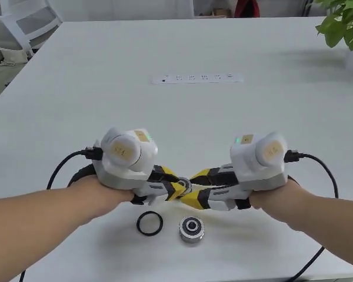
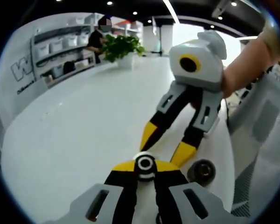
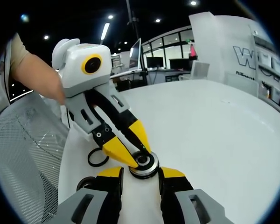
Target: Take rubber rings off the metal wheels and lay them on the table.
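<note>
- Two grippers meet above the near part of the table [image 1: 182, 117], with one small held wheel [image 3: 143, 162] between them, clear of the surface.
- The left gripper [image 2: 144, 169] has its jaws pressed almost together, nipping the wheel's edge. The right gripper [image 3: 142, 173] has its jaws part-spread, with the wheel seated between the yellow tips and seemingly clamped across its width.
- A dark band runs round the held wheel in the right gripper view. It is probably the rubber ring, still on, though it is too small to be sure.
- First risk: the left tips may have caught metal as well as rubber. A pull would then drag the whole wheel out of the right jaws instead of peeling the ring.
- Second risk: the right grip sits at the very tips on a smooth, round part. A sideways tug or a twist could make the wheel squirt out, drop and roll.
- Third risk: a stretched ring that lets go suddenly could snap away and land off the table rather than on it.
- Fourth risk: a loose ring [image 1: 149, 223] and a bare wheel [image 1: 192, 229] lie just beside each other, directly below the work. A falling part, or a gripper dipping low, could knock them and set that wheel rolling toward the edge.
</note>
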Demonstrator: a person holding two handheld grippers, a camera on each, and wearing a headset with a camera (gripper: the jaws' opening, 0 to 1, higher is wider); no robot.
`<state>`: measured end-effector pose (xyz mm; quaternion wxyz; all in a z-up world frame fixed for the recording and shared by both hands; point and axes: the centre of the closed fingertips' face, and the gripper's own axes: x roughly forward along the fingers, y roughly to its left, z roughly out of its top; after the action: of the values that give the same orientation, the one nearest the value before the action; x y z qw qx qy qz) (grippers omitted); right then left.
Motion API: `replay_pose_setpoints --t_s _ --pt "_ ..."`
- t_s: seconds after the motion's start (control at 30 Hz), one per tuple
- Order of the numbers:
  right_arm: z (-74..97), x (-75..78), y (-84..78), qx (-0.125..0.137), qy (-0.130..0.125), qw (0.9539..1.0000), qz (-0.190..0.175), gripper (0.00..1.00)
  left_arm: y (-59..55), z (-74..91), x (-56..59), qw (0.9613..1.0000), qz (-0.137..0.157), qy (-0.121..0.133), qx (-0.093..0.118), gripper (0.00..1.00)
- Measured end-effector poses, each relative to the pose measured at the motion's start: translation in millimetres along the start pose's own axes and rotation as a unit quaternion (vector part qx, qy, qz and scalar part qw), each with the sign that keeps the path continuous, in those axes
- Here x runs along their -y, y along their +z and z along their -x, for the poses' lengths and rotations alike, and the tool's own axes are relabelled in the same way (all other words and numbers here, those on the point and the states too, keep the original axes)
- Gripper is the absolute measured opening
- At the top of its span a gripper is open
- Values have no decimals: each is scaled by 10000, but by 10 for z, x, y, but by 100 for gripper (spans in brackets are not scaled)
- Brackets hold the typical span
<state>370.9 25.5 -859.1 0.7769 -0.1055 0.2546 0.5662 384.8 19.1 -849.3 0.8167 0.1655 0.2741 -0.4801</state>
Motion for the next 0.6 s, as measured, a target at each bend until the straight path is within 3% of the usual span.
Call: replay_pose_setpoints --t_s 0.33,0.6 --pt "-98 27 10 -42 -128 9998 176 32 7 -3 -2 10000 45 35 39 14" --pt "-12 48 -9 16 -176 9997 138 26 12 -3 -3 9999 70 54 64 14"
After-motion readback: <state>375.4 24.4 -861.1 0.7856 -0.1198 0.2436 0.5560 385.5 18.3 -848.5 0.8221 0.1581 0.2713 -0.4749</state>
